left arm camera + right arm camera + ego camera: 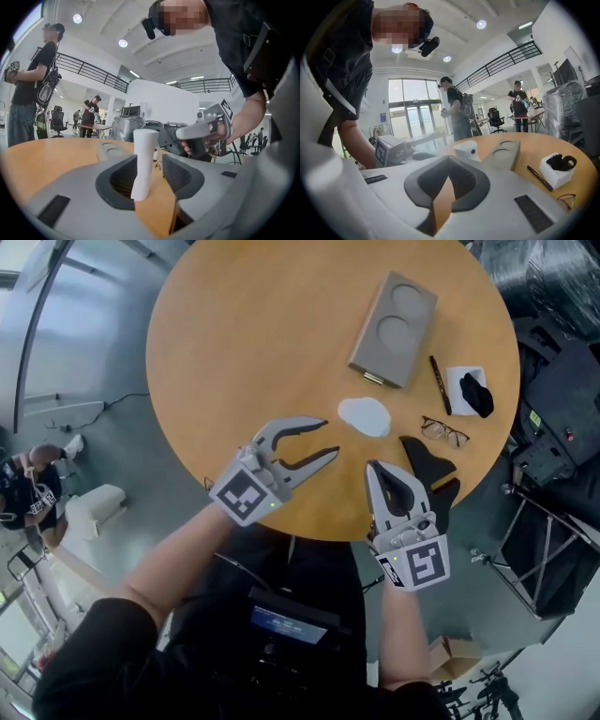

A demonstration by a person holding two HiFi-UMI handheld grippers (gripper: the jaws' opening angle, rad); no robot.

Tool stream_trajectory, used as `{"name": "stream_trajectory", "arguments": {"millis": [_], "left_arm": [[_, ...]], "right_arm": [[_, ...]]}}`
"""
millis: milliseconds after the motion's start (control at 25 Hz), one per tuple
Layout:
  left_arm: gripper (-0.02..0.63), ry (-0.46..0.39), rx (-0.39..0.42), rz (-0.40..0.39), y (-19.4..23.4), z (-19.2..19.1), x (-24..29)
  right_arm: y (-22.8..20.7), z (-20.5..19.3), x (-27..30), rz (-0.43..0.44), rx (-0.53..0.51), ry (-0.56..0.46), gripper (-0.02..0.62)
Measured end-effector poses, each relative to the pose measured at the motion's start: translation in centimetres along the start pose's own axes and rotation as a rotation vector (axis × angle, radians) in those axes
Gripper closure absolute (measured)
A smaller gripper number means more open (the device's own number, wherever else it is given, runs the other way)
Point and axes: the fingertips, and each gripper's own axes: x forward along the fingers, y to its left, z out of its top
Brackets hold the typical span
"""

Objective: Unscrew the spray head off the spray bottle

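round wooden table [234, 334]; grey floor [94, 352]

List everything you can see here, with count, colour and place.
table: one, round, wooden, centre
bottle: one, white, standing near front edge
tray: one, grey, two round recesses, far side
pen: one, black, right of tray
box: one, white, black item on top, right edge
glasses: one pair, dark, right of bottle
black object: one, front-right edge
bystanders: at least two, dark tops, background
left hand-held gripper: one, grey, open, aimed at bottle
right hand-held gripper: one, grey, shut, empty
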Motion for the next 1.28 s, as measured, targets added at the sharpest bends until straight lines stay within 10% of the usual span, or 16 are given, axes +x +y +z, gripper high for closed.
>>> {"name": "stream_trajectory", "arguments": {"millis": [280,1280], "left_arm": [[0.263,0.04,0.065,0.066,2.2,-8.0,4.3],[0.232,0.012,0.071,0.072,2.6,-11.4,13.7]], "right_arm": [[-1.6,-7.0,1.6,-0.001,0.056,0.02,0.568],[-4.8,-13.4,-1.2,-0.043,0.152,0.02,0.568]]}}
